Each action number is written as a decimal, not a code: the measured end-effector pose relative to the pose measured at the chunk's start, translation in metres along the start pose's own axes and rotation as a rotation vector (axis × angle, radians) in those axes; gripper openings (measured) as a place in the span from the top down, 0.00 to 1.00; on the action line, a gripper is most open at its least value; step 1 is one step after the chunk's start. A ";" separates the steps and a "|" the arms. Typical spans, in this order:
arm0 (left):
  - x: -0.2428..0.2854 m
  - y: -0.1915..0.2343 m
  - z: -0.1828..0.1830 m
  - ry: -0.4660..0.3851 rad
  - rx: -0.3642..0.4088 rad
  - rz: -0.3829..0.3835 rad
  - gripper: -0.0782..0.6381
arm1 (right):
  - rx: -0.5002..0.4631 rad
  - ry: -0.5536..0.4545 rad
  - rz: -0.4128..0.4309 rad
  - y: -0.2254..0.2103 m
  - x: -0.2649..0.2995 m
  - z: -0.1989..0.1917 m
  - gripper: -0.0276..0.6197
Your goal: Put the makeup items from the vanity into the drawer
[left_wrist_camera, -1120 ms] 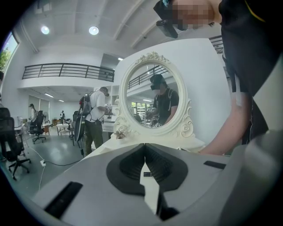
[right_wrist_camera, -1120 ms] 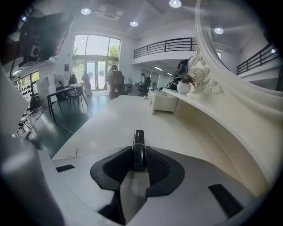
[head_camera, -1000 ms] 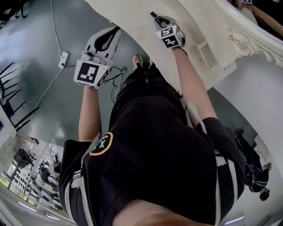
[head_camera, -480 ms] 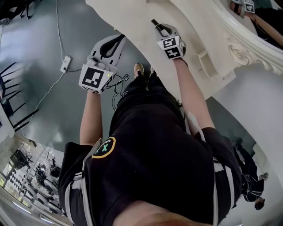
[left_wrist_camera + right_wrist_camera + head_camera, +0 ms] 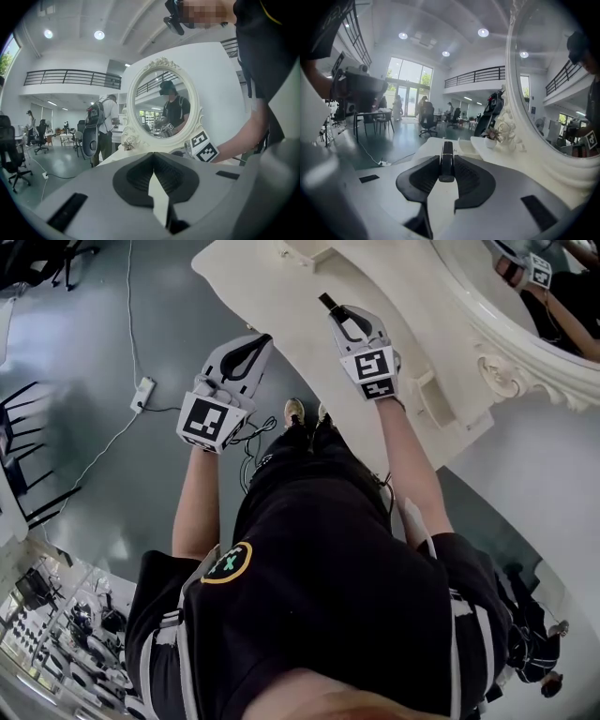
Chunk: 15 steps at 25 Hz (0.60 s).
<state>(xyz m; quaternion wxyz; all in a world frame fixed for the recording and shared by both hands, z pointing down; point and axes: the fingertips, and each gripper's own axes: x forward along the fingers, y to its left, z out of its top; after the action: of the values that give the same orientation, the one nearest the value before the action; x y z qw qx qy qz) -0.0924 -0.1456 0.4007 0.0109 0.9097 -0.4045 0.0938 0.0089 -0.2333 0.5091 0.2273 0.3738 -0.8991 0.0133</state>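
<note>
A slim black makeup stick [image 5: 446,164] is clamped upright between the pads of my right gripper [image 5: 446,158], which is shut on it. In the head view that right gripper [image 5: 339,313] hangs over the white vanity top [image 5: 281,296], and the stick [image 5: 327,303] pokes out past the fingertips. My left gripper [image 5: 260,337] hovers beside the vanity's edge, over the floor. Its jaws meet at the tips with nothing between them, as the left gripper view [image 5: 153,155] shows. No drawer interior is visible.
An oval mirror in an ornate white frame [image 5: 161,110] stands at the back of the vanity, with a small potted plant [image 5: 491,138] near its base. A cable and power strip [image 5: 142,390] lie on the grey floor. Office chairs [image 5: 425,119] stand further off.
My right gripper has risen above the vanity top with the black stick still clamped in it. The left gripper has kept its place.
</note>
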 end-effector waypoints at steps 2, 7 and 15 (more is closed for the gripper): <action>-0.001 0.003 0.003 -0.004 0.002 0.001 0.86 | -0.010 -0.057 0.000 0.001 -0.012 0.024 0.78; -0.001 0.008 0.009 -0.012 0.010 0.001 0.86 | -0.047 -0.221 0.001 0.002 -0.043 0.085 0.78; -0.005 0.010 0.017 -0.040 0.012 -0.002 0.86 | -0.061 -0.473 0.048 0.026 -0.096 0.162 0.78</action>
<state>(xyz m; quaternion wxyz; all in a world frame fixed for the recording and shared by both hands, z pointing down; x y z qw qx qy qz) -0.0999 -0.1500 0.3827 -0.0027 0.9118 -0.4031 0.0781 -0.0143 -0.1826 0.3274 0.0211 0.3382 -0.9359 -0.0967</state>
